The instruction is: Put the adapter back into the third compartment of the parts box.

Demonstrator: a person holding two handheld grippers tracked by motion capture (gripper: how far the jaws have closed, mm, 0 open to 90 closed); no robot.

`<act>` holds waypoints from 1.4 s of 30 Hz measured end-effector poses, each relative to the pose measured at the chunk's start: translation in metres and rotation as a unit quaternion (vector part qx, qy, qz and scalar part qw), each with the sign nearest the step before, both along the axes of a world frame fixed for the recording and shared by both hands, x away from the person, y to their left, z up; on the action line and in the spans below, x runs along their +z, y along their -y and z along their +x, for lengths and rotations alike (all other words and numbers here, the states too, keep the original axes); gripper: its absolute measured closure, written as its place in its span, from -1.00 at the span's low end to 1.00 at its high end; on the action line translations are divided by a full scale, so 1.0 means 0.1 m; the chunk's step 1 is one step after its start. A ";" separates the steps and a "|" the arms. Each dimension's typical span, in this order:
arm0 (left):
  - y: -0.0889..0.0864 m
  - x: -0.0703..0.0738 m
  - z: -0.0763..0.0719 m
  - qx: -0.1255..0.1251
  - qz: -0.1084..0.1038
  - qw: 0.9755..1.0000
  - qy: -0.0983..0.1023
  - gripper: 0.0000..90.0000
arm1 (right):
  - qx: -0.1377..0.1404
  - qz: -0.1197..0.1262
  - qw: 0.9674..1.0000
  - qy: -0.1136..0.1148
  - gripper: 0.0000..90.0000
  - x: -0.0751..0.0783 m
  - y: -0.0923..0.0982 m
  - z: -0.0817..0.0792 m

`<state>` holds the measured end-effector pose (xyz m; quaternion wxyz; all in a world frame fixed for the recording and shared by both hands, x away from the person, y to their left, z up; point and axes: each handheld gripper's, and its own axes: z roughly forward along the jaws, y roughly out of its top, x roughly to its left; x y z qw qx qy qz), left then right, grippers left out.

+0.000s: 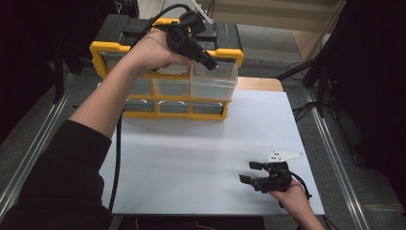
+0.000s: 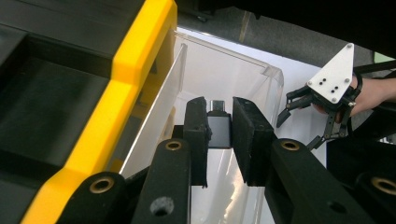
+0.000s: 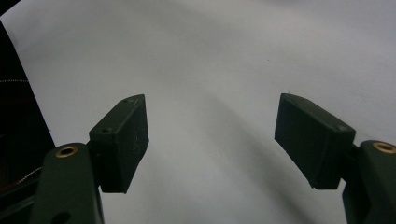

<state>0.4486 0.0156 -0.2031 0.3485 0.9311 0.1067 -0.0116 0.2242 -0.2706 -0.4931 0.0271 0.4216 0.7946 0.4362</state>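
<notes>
A yellow and black drawer cabinet (image 1: 103, 50) stands at the back of the white table (image 1: 201, 153). Its top right clear drawer (image 1: 214, 81) is pulled out. My left gripper (image 1: 210, 63) hangs over that drawer's rim, shut on a small dark adapter with a metal plug (image 2: 219, 127). In the left gripper view the adapter sits between the jaws above the open drawer (image 2: 210, 79). My right gripper (image 1: 250, 171) rests low near the table's front right, open with nothing between its fingers (image 3: 123, 135).
The cabinet's other clear drawers (image 1: 172, 106) are pushed in. A cable (image 1: 116, 158) trails from my left gripper down the table's left side. A wooden board edge (image 1: 261, 84) shows behind the white sheet. Metal rails (image 1: 335, 158) run along both sides.
</notes>
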 end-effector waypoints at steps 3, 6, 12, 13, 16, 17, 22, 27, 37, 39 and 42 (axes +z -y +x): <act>0.02 -0.05 0.01 0.004 -0.001 1.000 0.001 0.73 | 0.001 0.000 1.000 0.000 -0.47 0.00 0.01 0.00; 0.03 -0.07 0.01 0.003 -0.005 1.000 -0.001 0.73 | 0.001 0.000 1.000 0.000 -0.47 -0.01 0.01 0.00; 0.03 -0.05 0.00 0.003 -0.012 1.000 -0.003 0.46 | 0.000 0.002 1.000 0.001 -0.47 -0.01 0.03 0.00; 0.02 -0.03 0.00 0.002 -0.015 1.000 -0.005 0.40 | 0.000 0.003 1.000 0.000 -0.47 0.00 0.03 0.00; -0.04 0.02 -0.01 0.008 -0.024 1.000 -0.017 0.19 | 0.000 0.001 1.000 0.001 -0.47 0.00 0.03 -0.01; -0.07 0.03 -0.01 0.008 -0.024 0.999 -0.023 0.11 | 0.000 0.001 1.000 0.001 -0.47 0.00 0.03 -0.01; -0.24 0.10 -0.06 0.017 -0.023 0.999 -0.015 -0.09 | -0.005 0.002 1.000 0.002 -0.47 0.00 0.03 -0.03; -0.39 0.12 -0.09 0.022 -0.028 0.999 -0.018 -0.17 | -0.008 0.000 1.000 0.003 -0.47 0.01 0.02 -0.04; -0.70 0.06 -0.18 0.036 -0.035 0.998 -0.026 -0.34 | -0.010 -0.005 1.000 0.001 -0.47 0.02 0.01 -0.02; -0.76 0.04 -0.20 0.038 -0.040 0.998 -0.027 -0.34 | -0.012 -0.002 1.000 0.001 -0.47 0.02 0.01 -0.02; -0.82 0.02 -0.21 0.047 -0.042 0.998 -0.023 -0.35 | -0.012 -0.002 1.000 0.002 -0.47 0.02 0.01 -0.01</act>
